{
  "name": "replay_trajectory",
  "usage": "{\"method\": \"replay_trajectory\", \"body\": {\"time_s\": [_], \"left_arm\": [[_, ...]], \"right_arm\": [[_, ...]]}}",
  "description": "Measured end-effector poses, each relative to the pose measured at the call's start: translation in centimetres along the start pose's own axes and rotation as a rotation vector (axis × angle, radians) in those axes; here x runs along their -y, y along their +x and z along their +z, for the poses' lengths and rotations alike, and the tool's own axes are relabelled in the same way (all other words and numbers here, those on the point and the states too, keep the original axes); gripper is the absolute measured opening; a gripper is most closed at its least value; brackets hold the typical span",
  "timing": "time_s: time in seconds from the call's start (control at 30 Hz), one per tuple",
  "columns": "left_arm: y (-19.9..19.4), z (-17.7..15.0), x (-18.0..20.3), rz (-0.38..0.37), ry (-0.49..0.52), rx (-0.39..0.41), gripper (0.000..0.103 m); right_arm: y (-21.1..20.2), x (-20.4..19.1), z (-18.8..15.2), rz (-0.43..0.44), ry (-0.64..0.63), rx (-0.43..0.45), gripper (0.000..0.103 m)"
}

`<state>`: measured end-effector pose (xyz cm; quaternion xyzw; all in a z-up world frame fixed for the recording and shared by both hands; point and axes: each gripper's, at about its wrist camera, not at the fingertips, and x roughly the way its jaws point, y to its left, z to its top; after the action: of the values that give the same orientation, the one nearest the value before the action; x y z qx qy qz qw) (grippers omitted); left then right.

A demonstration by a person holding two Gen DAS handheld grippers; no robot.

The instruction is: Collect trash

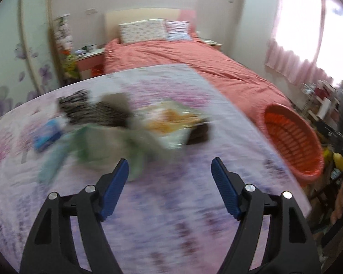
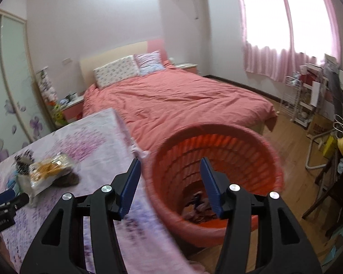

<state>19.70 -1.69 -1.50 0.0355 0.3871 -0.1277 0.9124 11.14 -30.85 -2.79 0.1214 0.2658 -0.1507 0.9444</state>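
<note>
Left wrist view: your left claw (image 1: 170,171) hangs open and empty over the counter (image 1: 194,205), aimed at the trash (image 1: 116,125) heaped there. Your right claw (image 2: 170,182), open, empty, sits above the bin (image 2: 258,141), which stands beside the counter for short drops.

Left wrist view looked down across the floral-clothed table (image 1: 171,205) toward the bed (image 1: 194,64). Right wrist view faced the orange basket (image 2: 217,228) beside that table. Shared: table, basket, bed.
</note>
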Motion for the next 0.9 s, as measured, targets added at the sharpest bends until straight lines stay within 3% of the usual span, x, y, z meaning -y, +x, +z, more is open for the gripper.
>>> {"method": "replay_trajectory", "body": {"time_s": [0.2,0.37,0.7,0.9], "left_arm": [[0.2,-1.0,-9.3,0.136,-0.111,-0.015,0.074],[1.7,-1.1,-14.5,0.198,-0.17,-0.018,0.071],[7.3,0.3,-15.9,0.206,-0.118,-0.11,0.051],[8.8,1.6,-15.8,0.181,-0.139,-0.115,0.042]], "right_arm": [[0.6,-4.1,-1.4,0.07,-0.064,-0.046,0.054],[1.6,-6.9,-2.4,0.116,-0.102,-0.09,0.054],[2.7,-10.0,-3.5,0.145,-0.154,-0.137,0.054],[3.4,-10.6,-4.0,0.146,-0.159,-0.156,0.054]]}}
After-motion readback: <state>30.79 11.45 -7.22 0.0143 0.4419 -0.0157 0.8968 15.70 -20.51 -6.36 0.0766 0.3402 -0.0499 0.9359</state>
